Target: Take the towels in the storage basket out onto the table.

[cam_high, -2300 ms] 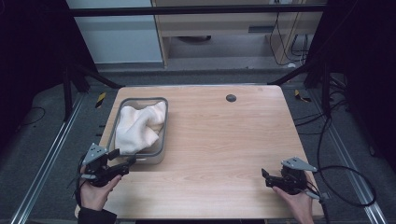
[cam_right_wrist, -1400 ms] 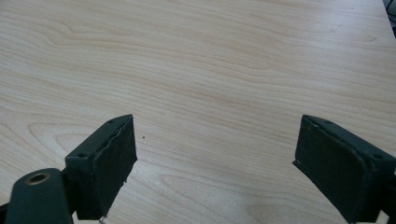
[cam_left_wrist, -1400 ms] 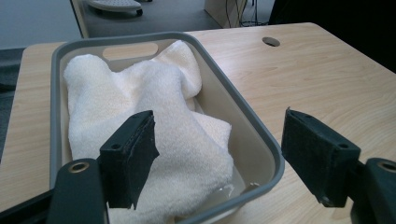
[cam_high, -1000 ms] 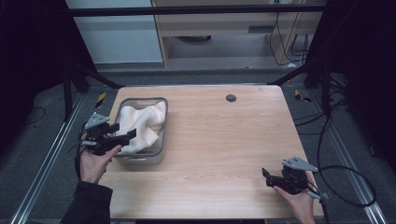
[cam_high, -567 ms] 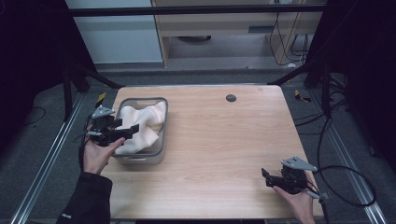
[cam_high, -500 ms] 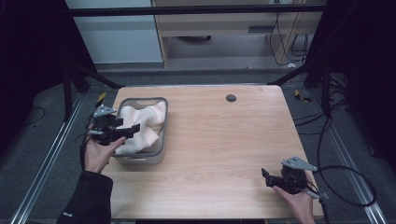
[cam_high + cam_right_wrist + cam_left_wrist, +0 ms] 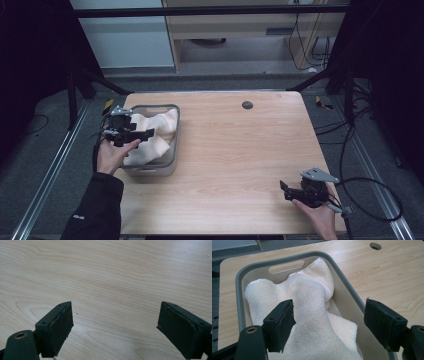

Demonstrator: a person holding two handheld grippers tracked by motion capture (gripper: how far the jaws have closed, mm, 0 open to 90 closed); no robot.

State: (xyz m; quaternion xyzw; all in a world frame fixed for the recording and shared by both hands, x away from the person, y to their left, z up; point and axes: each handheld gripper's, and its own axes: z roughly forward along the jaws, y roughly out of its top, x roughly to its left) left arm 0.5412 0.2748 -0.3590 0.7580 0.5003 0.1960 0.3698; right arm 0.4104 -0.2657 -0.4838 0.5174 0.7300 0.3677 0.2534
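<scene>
A grey tub (image 7: pixel 175 131) (image 7: pixel 239 285) stands at the table's left side with a crumpled cream towel (image 7: pixel 156 135) (image 7: pixel 307 305) in it. My left gripper (image 7: pixel 144 134) (image 7: pixel 329 322) hovers open over the tub's left part, its jaws just above the towel with nothing between them. One jaw is over the towel, the other over the tub's wall. Near the front right corner my right gripper (image 7: pixel 283 190) (image 7: pixel 115 327) stays open low over bare wood, held by a hand.
The wooden table (image 7: pixel 250 150) has a round cable hole (image 7: pixel 247 105) (image 7: pixel 375 245) near its far edge. Metal rails and cables lie on the floor around it. A black cable (image 7: pixel 365 200) trails from the right gripper.
My left gripper has moved from the table's front left edge away from the person and now hangs over the tub and towel. The right gripper has stayed put.
</scene>
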